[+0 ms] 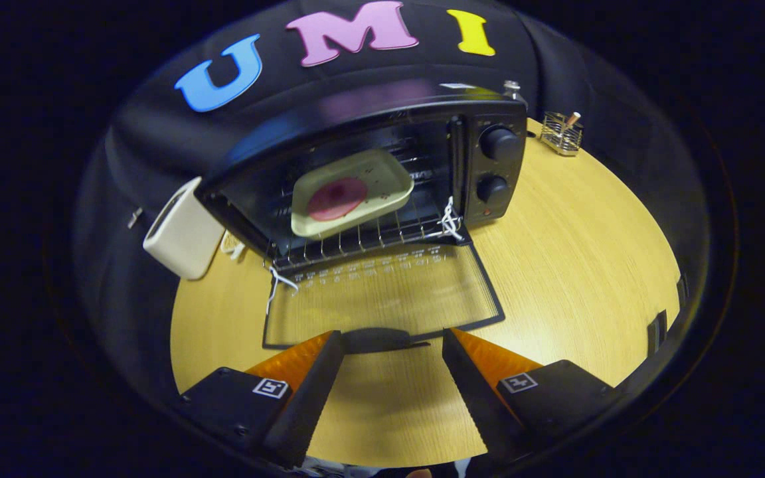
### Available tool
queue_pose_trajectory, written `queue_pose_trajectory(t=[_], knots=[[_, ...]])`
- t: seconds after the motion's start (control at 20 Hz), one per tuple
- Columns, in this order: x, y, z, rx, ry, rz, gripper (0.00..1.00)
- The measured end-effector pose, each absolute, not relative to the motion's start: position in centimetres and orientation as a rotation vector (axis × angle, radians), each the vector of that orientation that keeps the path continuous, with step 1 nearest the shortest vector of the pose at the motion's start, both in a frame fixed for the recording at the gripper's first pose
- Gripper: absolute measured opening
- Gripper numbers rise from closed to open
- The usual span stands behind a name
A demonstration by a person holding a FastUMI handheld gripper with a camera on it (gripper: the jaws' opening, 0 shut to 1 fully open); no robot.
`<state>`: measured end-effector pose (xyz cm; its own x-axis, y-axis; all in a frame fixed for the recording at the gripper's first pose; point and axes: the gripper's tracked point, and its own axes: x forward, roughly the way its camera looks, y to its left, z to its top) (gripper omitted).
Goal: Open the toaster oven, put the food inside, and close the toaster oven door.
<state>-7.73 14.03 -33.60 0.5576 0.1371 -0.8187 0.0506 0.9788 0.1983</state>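
Meanwhile, fingers [392, 338] apart and empty before glass door [382, 299], rectangular tray [382, 176] on wire rack [356, 242].

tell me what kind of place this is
Likely a staged recording booth mimicking a kitchen: a toaster oven sits open on a wooden table against a black cloth wall, with the open gripper by its lowered door.

The black toaster oven [382, 166] stands on the tabletop [568, 265] with its glass door [382, 299] swung fully down, lying flat in front of it toward the claw [392, 345], whose two fingers are spread apart, holding nothing. Inside the oven, a pale rectangular tray [352, 192] carrying a round pink piece of food [337, 198] rests tilted on the wire rack [369, 239], left of the oven's two knobs [497, 166].
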Motion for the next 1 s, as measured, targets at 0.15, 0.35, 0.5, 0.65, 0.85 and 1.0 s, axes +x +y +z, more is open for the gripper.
queue_pose_trajectory(t=[0.15,0.35,0.5,0.65,0.85,1.0], knots=[[-8.8,15.2,-36.2,0.155,1.036,0.078,0.99],[-9.2,15.3,-38.6,0.083,1.091,0.06,0.99],[-9.5,15.7,-40.0,0.047,1.123,0.048,0.99],[-8.3,16.4,-40.1,0.017,1.097,0.049,0.99],[-7.9,16.8,-39.9,0.031,1.11,0.007,0.99],[-8.0,16.8,-39.4,0.022,1.094,0.008,0.99]])
